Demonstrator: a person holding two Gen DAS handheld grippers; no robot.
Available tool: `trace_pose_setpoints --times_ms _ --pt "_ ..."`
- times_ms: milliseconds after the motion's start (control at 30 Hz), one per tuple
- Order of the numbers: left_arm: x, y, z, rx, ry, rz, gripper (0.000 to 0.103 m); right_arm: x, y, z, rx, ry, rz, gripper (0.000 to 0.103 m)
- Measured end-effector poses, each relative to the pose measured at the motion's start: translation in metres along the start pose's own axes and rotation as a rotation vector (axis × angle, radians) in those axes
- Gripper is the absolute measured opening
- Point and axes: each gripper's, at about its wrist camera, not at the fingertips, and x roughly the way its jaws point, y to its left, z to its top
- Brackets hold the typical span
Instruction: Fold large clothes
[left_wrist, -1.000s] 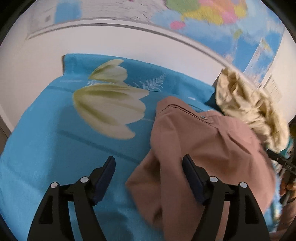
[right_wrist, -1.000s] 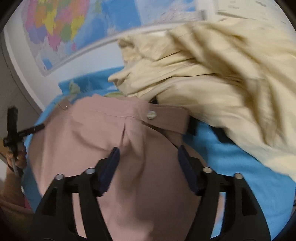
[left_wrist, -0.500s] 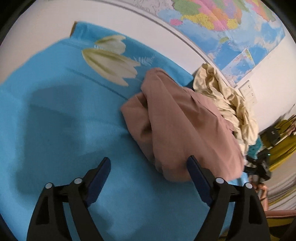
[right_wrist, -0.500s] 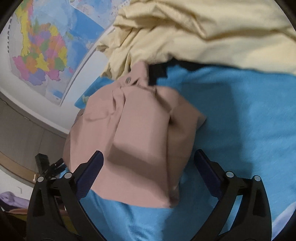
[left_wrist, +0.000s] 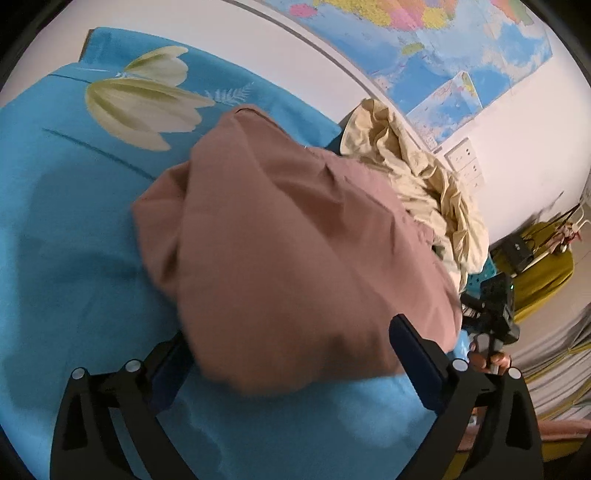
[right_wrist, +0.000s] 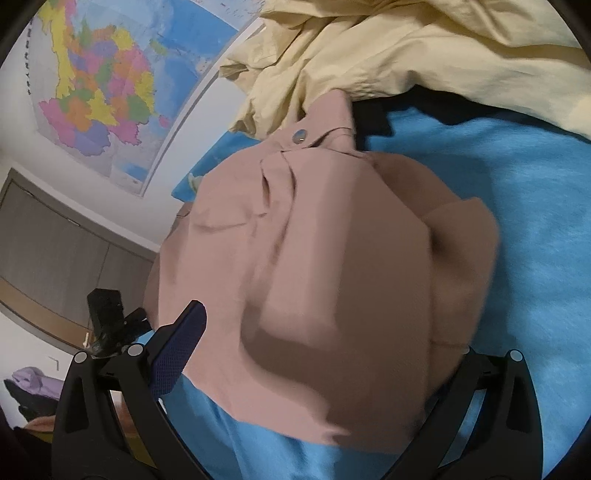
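On the blue bedsheet (left_wrist: 74, 229) lies the bunched pink garment (left_wrist: 295, 240), with the cream garment (left_wrist: 424, 184) just beyond it. At the pink garment's near edge, the left gripper (left_wrist: 291, 354) is opening wide around the cloth without pressing it; the right gripper (right_wrist: 325, 343) likewise stands wide.
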Motion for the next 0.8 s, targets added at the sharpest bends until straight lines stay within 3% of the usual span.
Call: trace_pose_setpoints --times_ms 233,367,533,800 --pt "0.022 -0.006 0.022 -0.018 0.01 -0.027 0.096 0.025 0.013 0.015 -0.034 0.03 0.042 0.098" --pt "0.028 -0.016 0.028 0.016 0.027 0.04 0.089 0.036 0.021 0.021 -0.066 0.045 0.037 0.098" --pt "0.03 -0.02 0.033 0.029 0.053 0.113 0.082 0.038 0.017 0.022 -0.061 0.027 0.036 0.09" --pt "0.038 -0.031 0.034 0.083 0.067 0.234 0.076 0.042 0.019 0.022 -0.065 0.014 0.034 0.094"
